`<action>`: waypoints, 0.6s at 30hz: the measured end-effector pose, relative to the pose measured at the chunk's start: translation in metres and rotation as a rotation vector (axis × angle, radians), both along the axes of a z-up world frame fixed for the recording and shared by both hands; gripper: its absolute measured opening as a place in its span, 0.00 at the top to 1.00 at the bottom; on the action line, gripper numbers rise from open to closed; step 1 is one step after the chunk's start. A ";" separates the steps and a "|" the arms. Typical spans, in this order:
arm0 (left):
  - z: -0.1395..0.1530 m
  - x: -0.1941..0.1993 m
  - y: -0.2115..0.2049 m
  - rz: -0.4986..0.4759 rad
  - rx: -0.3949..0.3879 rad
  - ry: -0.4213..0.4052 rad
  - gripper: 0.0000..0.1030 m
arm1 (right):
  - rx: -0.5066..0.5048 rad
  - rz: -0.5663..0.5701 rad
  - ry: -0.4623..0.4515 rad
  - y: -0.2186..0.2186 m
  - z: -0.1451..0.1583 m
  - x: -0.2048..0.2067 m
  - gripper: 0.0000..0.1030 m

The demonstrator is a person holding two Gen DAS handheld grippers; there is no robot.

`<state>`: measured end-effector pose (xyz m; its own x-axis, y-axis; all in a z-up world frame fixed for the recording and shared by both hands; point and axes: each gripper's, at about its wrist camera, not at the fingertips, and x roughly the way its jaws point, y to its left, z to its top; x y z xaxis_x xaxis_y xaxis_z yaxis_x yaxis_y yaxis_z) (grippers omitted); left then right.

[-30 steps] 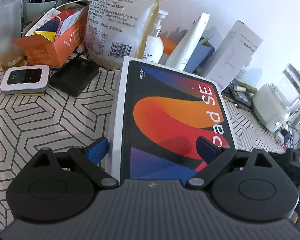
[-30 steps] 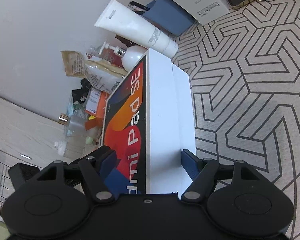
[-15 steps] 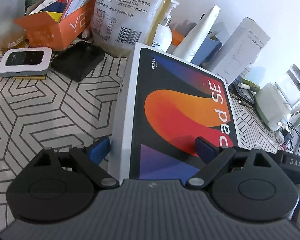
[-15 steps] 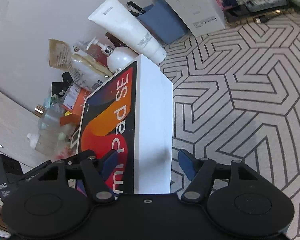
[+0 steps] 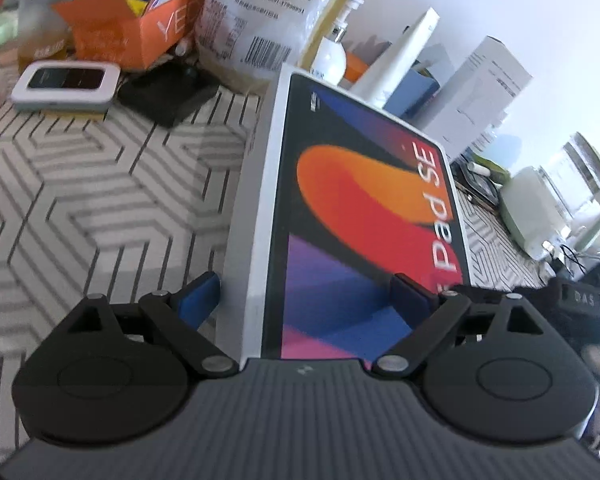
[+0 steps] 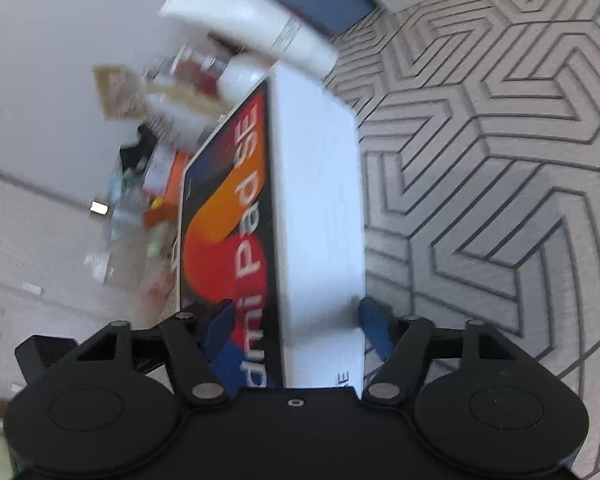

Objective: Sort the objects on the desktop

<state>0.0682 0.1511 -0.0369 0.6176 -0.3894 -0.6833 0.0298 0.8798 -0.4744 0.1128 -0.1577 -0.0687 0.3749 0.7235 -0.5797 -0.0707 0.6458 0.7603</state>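
While the patterned tabletop (image 5: 100, 184) carries a white pocket device (image 5: 66, 84), an orange carton (image 5: 136, 32) and a printed bag (image 5: 272, 20) at the left, the tablet box (image 5: 364, 220) stands on edge in the middle, between both tools. The left gripper (image 5: 306, 296) straddles its near end, fingers spread, neither pad visibly pressing. The right gripper (image 6: 296, 320) brackets the box too, its jaws opening.
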 end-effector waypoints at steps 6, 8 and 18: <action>0.010 -0.010 0.006 0.007 -0.050 -0.016 0.10 | 0.045 0.007 0.006 -0.004 0.002 -0.003 0.23; 0.015 -0.010 0.011 0.009 -0.083 -0.022 0.10 | 0.088 0.006 0.007 -0.010 0.004 -0.004 0.23; 0.022 0.001 0.005 0.019 -0.078 -0.043 0.10 | 0.167 -0.035 -0.024 -0.021 0.008 -0.007 0.23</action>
